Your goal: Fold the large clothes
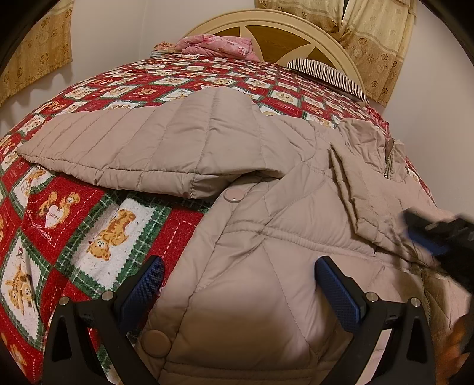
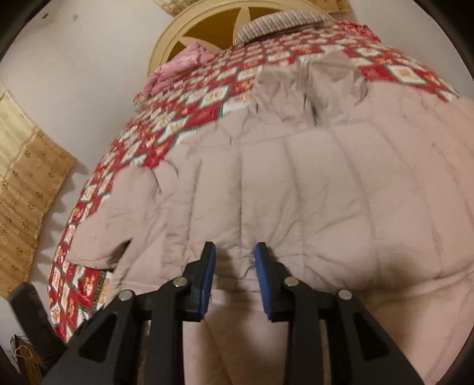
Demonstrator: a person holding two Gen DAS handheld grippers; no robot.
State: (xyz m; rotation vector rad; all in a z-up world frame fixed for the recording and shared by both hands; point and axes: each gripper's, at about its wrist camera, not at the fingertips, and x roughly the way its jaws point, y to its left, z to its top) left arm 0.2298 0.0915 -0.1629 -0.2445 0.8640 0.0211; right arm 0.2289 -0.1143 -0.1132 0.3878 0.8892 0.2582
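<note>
A large beige quilted puffer jacket (image 1: 251,237) lies spread on the bed, one sleeve (image 1: 124,148) stretched out to the left, snap buttons along its front edge. My left gripper (image 1: 240,275) is wide open and hovers over the jacket's front edge, holding nothing. The right gripper (image 1: 438,237) shows blurred at the right edge of the left wrist view, over the jacket's collar area. In the right wrist view the jacket (image 2: 296,192) fills the frame; my right gripper (image 2: 235,251) is partly closed with a fold of jacket fabric bunched between its blue pads.
The bed carries a red, green and white teddy-bear quilt (image 1: 74,222). A pink folded blanket (image 1: 216,44) and a striped pillow (image 1: 328,74) lie by the cream headboard (image 1: 266,20). Yellow curtains (image 1: 376,38) hang at both sides.
</note>
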